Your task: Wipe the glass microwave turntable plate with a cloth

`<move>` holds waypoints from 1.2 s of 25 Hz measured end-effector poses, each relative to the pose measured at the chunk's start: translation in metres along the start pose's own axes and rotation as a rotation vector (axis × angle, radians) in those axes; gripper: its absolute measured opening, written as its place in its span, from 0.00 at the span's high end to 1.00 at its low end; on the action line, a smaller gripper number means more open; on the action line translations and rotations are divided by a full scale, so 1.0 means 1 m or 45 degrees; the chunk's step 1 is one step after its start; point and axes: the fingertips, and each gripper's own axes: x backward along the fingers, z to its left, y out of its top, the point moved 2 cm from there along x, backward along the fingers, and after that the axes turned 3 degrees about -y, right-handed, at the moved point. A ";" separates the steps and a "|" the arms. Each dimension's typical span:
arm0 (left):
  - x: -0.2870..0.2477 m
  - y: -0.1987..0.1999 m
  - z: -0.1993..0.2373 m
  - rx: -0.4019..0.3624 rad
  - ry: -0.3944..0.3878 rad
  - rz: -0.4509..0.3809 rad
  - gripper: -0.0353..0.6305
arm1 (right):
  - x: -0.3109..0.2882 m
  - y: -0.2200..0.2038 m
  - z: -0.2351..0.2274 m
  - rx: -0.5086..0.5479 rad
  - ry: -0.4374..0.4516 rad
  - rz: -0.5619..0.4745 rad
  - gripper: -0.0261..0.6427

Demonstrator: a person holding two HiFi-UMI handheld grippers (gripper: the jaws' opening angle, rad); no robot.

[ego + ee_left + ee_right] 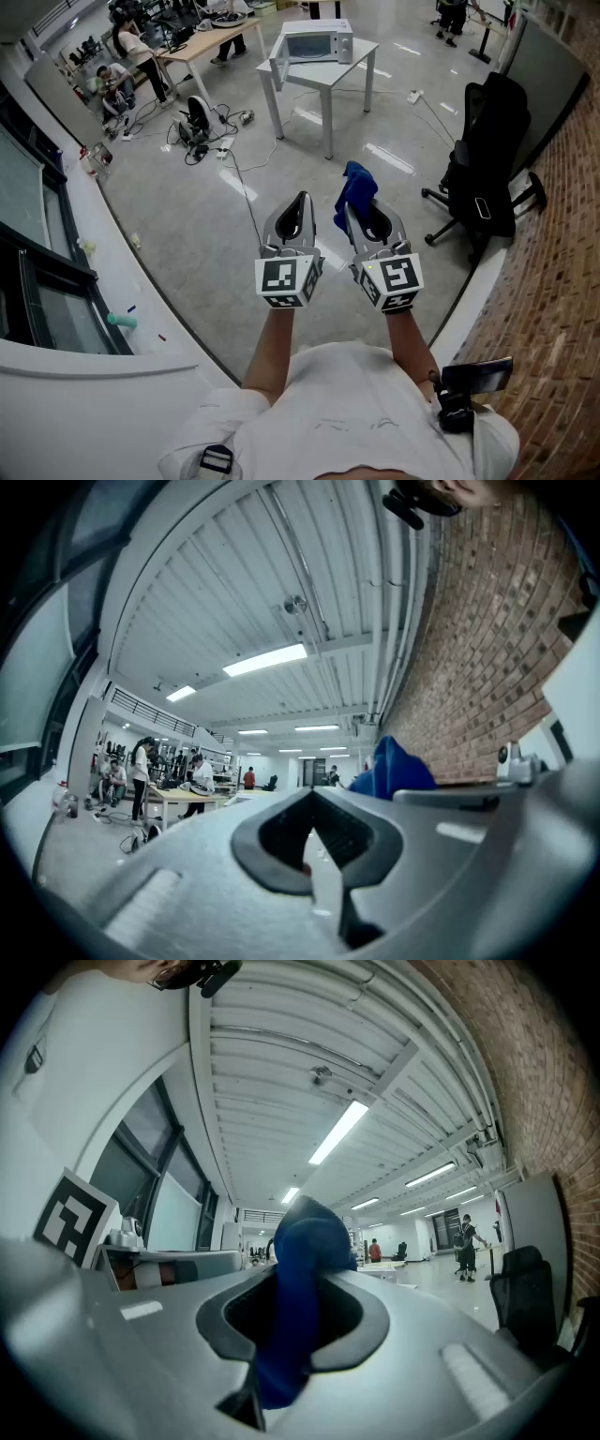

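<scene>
Blue soft cloth (356,186): clamped between the closed jaws of the right gripper (357,210), with a bunched tuft standing above its tips. Left gripper (301,199): just beside the right gripper, jaws pressed together with nothing between them. White microwave oven (317,43): on a white square table (354,67), well ahead of both grippers. Black office chair (487,178): ahead, to the right of the right gripper.

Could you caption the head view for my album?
Right gripper clamps a blue cloth, left gripper shut and empty, microwave on a table far ahead.
</scene>
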 end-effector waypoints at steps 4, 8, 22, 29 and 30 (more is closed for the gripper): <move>-0.001 -0.021 0.000 0.018 0.019 0.056 0.94 | 0.006 -0.002 -0.004 0.002 -0.010 0.000 0.84; 0.002 -0.032 -0.007 0.031 0.015 0.063 0.94 | 0.016 -0.008 -0.012 -0.003 -0.019 0.018 0.84; -0.002 -0.059 -0.067 -0.118 0.068 0.100 0.95 | 0.054 -0.028 -0.029 0.087 0.045 0.107 0.84; 0.007 -0.063 -0.078 -0.101 0.119 0.100 0.95 | 0.067 -0.048 -0.058 -0.031 0.014 0.125 0.84; 0.009 -0.064 -0.076 -0.097 0.122 0.109 0.95 | 0.066 -0.051 -0.058 -0.047 0.014 0.135 0.84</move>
